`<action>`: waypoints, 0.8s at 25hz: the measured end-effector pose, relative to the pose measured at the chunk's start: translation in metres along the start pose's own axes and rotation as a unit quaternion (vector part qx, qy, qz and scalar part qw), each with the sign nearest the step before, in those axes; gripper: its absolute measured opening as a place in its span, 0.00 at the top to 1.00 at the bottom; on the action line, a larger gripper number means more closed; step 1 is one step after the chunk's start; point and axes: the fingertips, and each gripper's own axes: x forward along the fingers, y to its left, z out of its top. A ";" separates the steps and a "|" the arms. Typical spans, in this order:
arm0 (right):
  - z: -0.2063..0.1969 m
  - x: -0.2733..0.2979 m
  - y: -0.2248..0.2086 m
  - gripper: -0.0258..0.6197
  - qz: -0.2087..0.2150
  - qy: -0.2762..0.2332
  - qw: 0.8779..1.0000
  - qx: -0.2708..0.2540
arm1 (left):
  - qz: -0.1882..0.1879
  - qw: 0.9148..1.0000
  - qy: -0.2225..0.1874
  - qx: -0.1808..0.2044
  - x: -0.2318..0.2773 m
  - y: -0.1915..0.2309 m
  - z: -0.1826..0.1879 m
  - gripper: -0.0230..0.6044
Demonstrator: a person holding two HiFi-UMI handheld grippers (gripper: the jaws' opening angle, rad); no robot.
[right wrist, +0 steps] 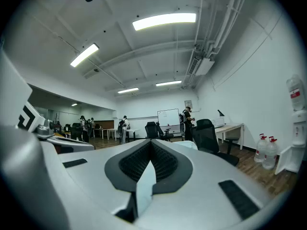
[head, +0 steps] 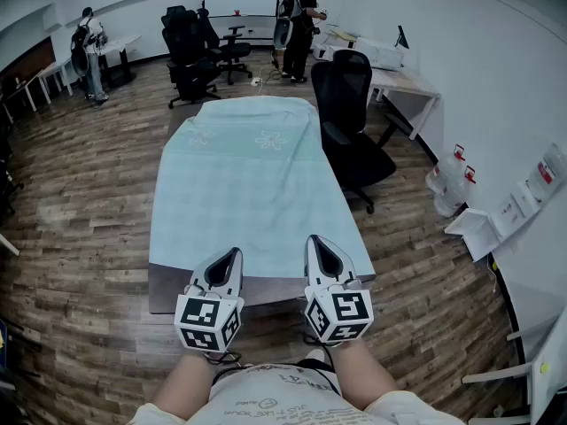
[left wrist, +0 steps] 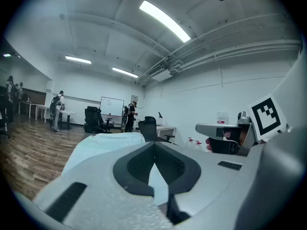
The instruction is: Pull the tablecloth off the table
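Both claws pinched on the near hem; cloth runs straight away from them.

Left gripper (head: 221, 264) and right gripper (head: 325, 253) sit side by side at the near short end of the long brown wooden table (head: 164, 292). Jaws on both are closed tight, and each gripper view shows a thin pale sliver of the mint-green flower-print tablecloth (head: 239, 175) nipped between them. Tablecloth covers nearly the whole top, with its long axis dead ahead of the person and the far end looking humped. Neither gripper is nearer; they're roughly symmetric about the centreline. My read: pull straight back along that axis. An uneven pull risks skewing the cloth toward the black office chair (head: 350, 122) just beside the table's right edge.
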 end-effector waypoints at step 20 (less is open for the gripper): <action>-0.010 -0.024 0.046 0.94 -0.004 -0.007 1.000 -0.003 | -0.007 1.000 0.012 -0.023 -0.040 0.012 -0.020 0.95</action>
